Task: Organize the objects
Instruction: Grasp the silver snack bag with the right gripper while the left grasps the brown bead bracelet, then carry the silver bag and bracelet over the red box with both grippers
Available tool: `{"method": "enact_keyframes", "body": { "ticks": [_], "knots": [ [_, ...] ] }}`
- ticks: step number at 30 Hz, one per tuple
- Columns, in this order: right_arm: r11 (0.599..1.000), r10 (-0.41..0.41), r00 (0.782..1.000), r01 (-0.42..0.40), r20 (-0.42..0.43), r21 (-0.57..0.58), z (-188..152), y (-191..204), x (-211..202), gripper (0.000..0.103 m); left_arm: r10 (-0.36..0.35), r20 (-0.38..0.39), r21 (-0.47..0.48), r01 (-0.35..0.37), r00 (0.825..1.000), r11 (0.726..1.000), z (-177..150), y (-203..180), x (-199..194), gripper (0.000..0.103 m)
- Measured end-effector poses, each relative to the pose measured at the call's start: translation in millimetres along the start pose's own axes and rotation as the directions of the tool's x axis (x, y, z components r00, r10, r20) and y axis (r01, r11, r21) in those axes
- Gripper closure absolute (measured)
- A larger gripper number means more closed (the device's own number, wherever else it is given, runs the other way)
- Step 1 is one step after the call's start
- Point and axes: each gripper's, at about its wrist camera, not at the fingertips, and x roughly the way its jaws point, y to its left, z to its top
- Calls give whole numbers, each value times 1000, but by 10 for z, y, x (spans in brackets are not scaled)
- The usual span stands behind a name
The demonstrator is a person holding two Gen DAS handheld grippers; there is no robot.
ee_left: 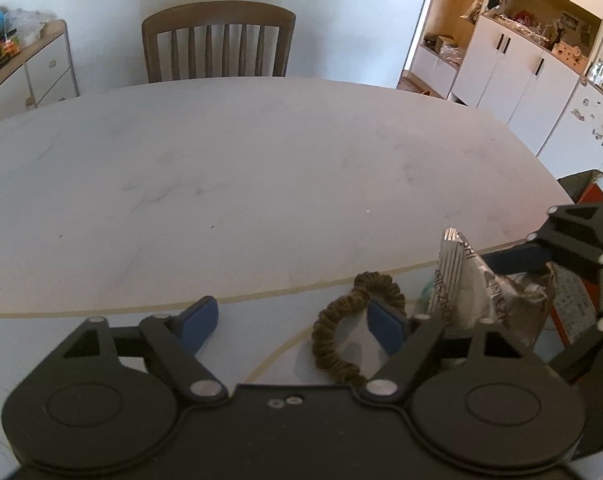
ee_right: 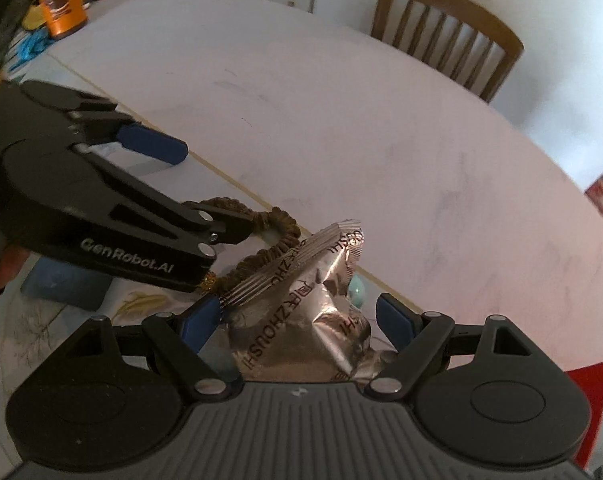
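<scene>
While a wide pale tabletop (ee_left: 241, 168) fills most of both views, a wooden chair (ee_left: 218, 42) stands at its far edge, and an orange cup (ee_right: 63, 4) sits at a far corner in the right wrist view. Left gripper (ee_left: 291, 322) is spread wide, grasping nothing, though a brown fabric hair tie (ee_left: 343, 332) loops around its right finger, just above the tabletop's near edge. Right gripper (ee_right: 297, 320) is also parted; a crumpled silver foil packet (ee_right: 313, 320) lies between its fingers (ee_right: 199, 318), touching the left one, apart from the right. Packet and hair tie sit just beside each other.
</scene>
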Motion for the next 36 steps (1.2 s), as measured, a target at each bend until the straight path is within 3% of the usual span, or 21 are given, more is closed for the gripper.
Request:
{"method": "enact_keyframes", "body": {
  "ticks": [4, 9, 13, 15, 18, 24, 36],
  "knots": [
    [999, 15, 1000, -15, -6, 44, 13, -54, 54, 19, -18, 7, 4, 18, 1000, 1000, 23, -22, -15, 41],
    [996, 41, 999, -41, 1, 75, 23, -94, 66, 34, -45, 7, 8, 45, 999, 999, 54, -34, -16, 57],
    [995, 46, 999, -46, 3, 90, 32, -101, 62, 35, -72, 2, 6, 72, 997, 997, 70, -44, -10, 71],
    [994, 44, 999, -45, 5, 96, 9, -86, 38, 40, -88, -3, 0, 88, 996, 996, 73, -41, -7, 83],
    [994, 39, 999, -40, 15, 106, -37, -55, -31, 47, -99, -11, -7, 99, 995, 995, 60, -34, -6, 92],
    [991, 29, 1000, -30, 12, 128, -93, -3, -113, 54, -111, -8, -29, 111, 994, 993, 12, -7, -52, 96],
    [984, 41, 998, -47, 41, 174, -298, 104, -620, 54, -117, 19, -53, 118, 993, 992, -18, -24, -375, 97]
  ]
}}
